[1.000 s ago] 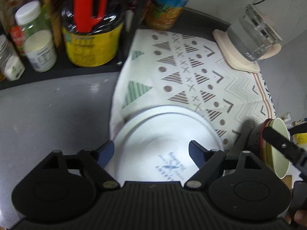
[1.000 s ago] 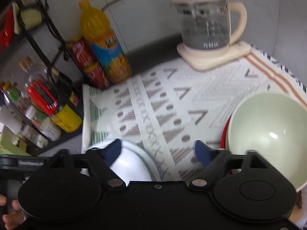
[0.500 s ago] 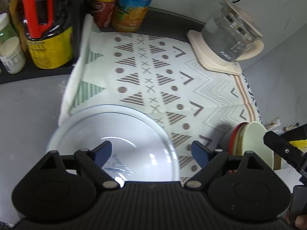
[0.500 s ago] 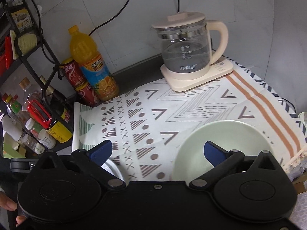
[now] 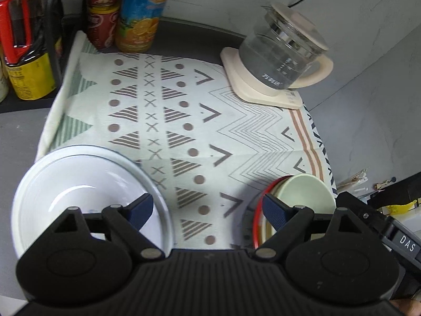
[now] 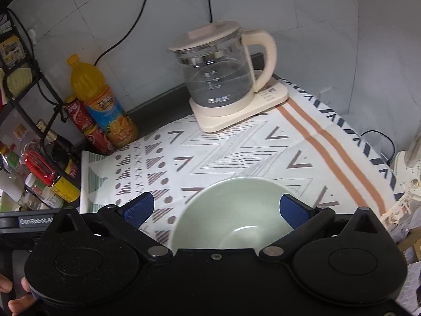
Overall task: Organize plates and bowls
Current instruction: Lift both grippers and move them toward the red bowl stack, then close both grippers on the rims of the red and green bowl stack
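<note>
"das" stands on a black device (image 5: 402, 245) at the right; "genrobot.a" on the black device (image 6: 29, 221) at the left.

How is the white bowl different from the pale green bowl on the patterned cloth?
Colour: the white bowl is white, and the pale green bowl is light green.
Support: the white bowl seems to sit straight on the patterned cloth; the pale green bowl is nested in a stack with a red rim below.
Both stand upright, look empty, and are held by no tongs.
</note>
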Available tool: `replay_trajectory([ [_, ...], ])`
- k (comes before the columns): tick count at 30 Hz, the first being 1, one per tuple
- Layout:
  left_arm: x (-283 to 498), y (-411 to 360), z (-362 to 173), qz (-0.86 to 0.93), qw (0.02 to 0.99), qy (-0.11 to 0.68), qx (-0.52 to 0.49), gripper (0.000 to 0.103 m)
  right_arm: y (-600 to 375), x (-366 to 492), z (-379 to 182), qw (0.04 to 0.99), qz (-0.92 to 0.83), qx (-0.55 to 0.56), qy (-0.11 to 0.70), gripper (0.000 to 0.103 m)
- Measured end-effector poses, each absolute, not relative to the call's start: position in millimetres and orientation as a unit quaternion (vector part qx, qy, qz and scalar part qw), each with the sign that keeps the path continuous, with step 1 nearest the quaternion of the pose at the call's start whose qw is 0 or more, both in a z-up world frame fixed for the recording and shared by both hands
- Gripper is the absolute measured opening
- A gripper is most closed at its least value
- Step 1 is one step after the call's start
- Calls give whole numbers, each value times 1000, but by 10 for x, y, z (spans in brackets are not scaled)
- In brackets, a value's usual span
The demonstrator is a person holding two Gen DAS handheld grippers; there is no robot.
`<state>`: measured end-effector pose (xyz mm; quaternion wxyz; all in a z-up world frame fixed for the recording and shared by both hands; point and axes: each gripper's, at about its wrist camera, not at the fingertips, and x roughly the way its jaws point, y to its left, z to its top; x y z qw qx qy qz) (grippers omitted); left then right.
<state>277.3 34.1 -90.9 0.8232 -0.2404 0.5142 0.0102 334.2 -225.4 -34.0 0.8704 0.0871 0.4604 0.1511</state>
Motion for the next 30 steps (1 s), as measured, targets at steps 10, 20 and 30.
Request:
replay_trajectory([
  [10,2869,-188,-996,4,821,519,-238,88,-2756,3448,-472,868,129,83,472,103],
  [20,2853,-533,-1190,0,811,528,-251,87,-3071,3468,-738,851,125,65,506,101],
  [30,2786,-616,-1465,33,792,545,-271,68,-3107,3445,-1090,808,152,73,565,80],
])
